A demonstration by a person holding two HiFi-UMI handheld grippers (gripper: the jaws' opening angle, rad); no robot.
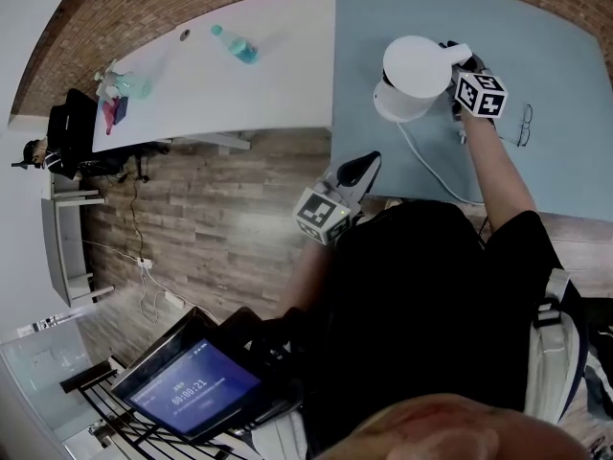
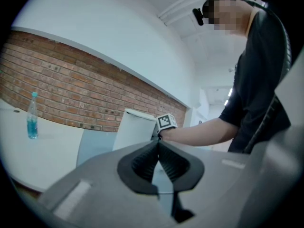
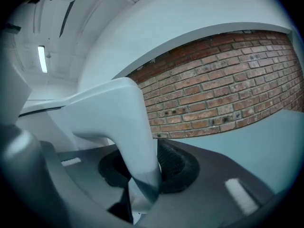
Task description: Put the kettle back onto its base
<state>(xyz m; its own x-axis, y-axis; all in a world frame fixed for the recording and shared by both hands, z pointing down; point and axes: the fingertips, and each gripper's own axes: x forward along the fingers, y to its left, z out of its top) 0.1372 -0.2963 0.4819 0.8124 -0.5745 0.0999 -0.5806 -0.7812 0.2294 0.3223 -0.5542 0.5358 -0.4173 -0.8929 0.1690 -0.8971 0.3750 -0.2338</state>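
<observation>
A white kettle (image 1: 414, 70) is over the blue-grey table (image 1: 556, 56), and my right gripper (image 1: 456, 63) is shut on its handle (image 3: 135, 141) at the right side. The handle fills the gap between the black pads (image 3: 175, 163) in the right gripper view. A white round base (image 1: 388, 110) peeks out under the kettle's lower left edge, with a white cord (image 1: 431, 172) running toward me. Whether the kettle rests on the base I cannot tell. My left gripper (image 1: 364, 169) hangs off the table's near left edge, shut and empty (image 2: 158, 145). The kettle (image 2: 135, 129) stands ahead of it.
A pair of glasses (image 1: 525, 125) lies on the blue-grey table right of the kettle. A white table (image 1: 211, 84) adjoins on the left with a blue bottle (image 1: 235, 44) (image 2: 32, 122) on it. A brick wall runs behind. A tablet screen (image 1: 196, 386) sits low left.
</observation>
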